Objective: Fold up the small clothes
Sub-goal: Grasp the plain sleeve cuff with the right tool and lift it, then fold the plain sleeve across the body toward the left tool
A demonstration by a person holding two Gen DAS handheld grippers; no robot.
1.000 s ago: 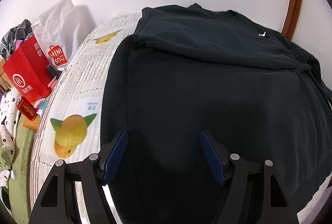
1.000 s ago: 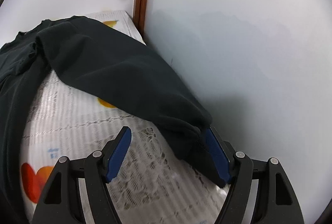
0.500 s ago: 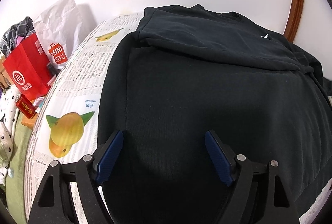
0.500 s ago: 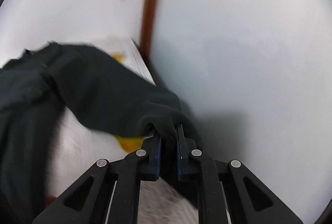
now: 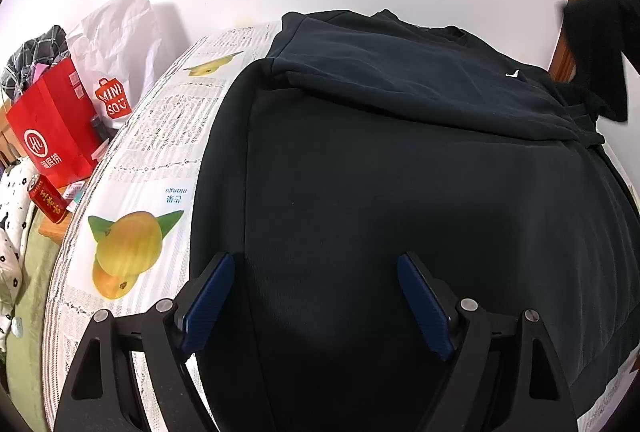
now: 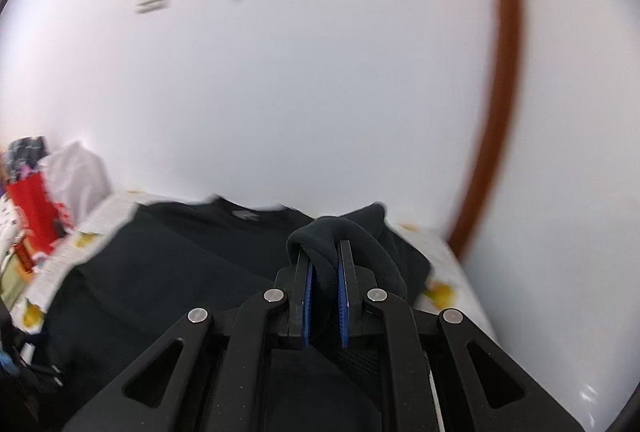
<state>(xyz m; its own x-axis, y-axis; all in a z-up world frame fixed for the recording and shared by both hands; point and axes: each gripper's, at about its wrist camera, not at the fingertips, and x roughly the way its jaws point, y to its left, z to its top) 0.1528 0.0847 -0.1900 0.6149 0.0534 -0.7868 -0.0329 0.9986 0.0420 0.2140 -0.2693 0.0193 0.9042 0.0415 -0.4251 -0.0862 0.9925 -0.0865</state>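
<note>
The lower hem of the black long-sleeved sweatshirt [image 5: 400, 191] runs off the bottom of the left wrist view. The right wrist view is smeared by motion: the red paper bag [image 6: 34, 216] shows no legible print (only colour). The sweatshirt's dark cuff [image 6: 326, 244] hides the blue pads' [image 6: 307, 308] upper ends.

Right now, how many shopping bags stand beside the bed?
2. A red bag at the far left, and a white bag behind it against the wall. Others may be hidden.
</note>
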